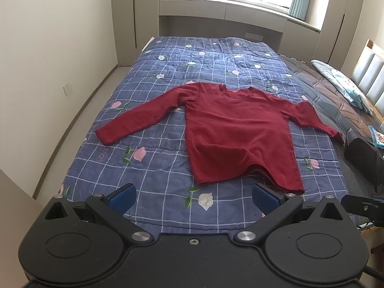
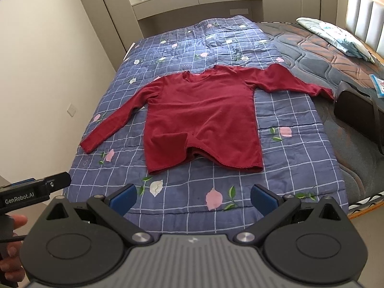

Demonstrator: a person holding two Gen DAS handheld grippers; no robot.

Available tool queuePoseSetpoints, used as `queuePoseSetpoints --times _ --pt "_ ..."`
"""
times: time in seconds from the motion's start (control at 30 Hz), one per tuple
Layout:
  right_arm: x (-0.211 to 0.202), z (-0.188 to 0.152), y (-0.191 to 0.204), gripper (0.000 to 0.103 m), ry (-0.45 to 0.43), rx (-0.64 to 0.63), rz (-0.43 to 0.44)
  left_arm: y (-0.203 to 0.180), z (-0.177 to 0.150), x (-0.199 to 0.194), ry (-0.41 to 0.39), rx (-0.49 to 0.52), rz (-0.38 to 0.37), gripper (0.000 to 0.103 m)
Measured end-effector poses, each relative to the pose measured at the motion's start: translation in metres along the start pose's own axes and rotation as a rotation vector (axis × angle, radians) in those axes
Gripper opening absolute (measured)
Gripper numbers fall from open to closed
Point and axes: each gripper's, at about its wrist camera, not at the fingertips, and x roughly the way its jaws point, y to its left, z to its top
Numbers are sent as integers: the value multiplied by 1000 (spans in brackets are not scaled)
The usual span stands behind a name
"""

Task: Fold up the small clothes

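A dark red long-sleeved shirt (image 1: 237,134) lies spread flat, front up, on a blue checked quilt with flowers (image 1: 153,168); it also shows in the right wrist view (image 2: 204,120). Both sleeves stretch out sideways. The hem is rumpled and lifted in the middle. My left gripper (image 1: 193,198) is open and empty, just in front of the hem, above the quilt. My right gripper (image 2: 193,199) is open and empty, a little further back from the hem. Part of the left gripper (image 2: 36,192) shows at the left edge of the right wrist view.
A black bag (image 2: 357,115) sits on the bare mattress (image 2: 319,48) right of the quilt, by the right sleeve cuff. A pillow (image 2: 336,36) lies near the headboard. A wall runs along the left of the bed; window and cabinets are at the far end.
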Motion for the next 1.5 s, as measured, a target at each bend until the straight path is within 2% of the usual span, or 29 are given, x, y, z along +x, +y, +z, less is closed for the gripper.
queuePoseSetpoints --times 0.27,0.47,0.63,0.8,0.97,1.23,1.5 --pt "1 2 5 103 1 -7 -9 4 2 0 6 -6 -3 102" --pt "2 9 15 103 -9 -31 -49 7 2 0 7 -7 -4 102" --pt "4 24 22 103 32 -35 -110 9 6 3 25 8 8 102" --pt "13 46 32 103 91 -52 -240 9 20 12 52 7 29 102" --pt "12 65 29 103 57 -63 -249 6 36 25 69 1 42 102" --pt "31 107 3 103 31 -72 -230 -12 70 55 83 10 91 102" --pt "84 167 -57 103 98 -77 -198 -62 116 104 113 -2 122 102"
